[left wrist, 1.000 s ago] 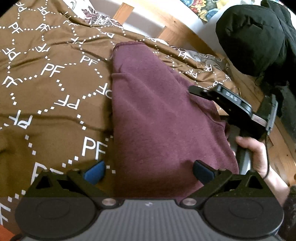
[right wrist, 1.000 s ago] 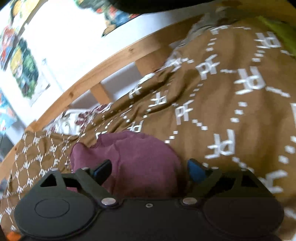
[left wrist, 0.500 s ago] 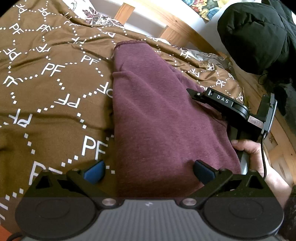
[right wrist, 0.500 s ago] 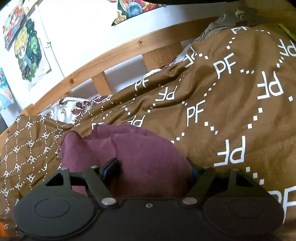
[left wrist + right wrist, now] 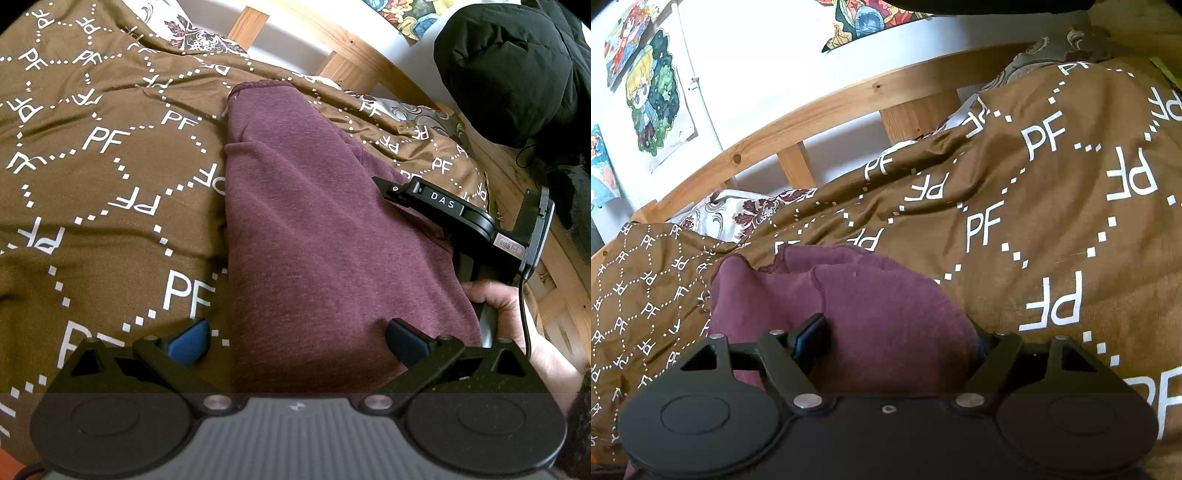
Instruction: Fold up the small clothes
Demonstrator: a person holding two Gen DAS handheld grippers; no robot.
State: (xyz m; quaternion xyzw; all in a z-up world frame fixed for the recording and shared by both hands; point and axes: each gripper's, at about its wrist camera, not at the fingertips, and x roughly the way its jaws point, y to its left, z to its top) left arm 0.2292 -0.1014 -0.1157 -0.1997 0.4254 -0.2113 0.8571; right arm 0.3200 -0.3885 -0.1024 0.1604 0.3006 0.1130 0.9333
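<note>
Progress looks about midway: the maroon garment [image 5: 314, 229] lies on the bed's brown blanket [image 5: 110, 192] as a long narrow band, apparently already doubled lengthwise, though I cannot count the layers. Its near end sits under both tools and its hemmed end lies far ahead of them.

The left tool [image 5: 295, 341] is released, its blue pads wide apart; the left one is over blanket just beside the cloth edge, the right one is on the cloth, and nothing is pinched. The right tool [image 5: 899, 338], at the garment's right edge in the left view, has a thick hump of fabric filling its jaws with the pads pressed in, so it appears clenched on the garment.

Remaining, by my judgement: a left-side grasp, then carrying this near end over toward the far hem, and flattening.
</note>
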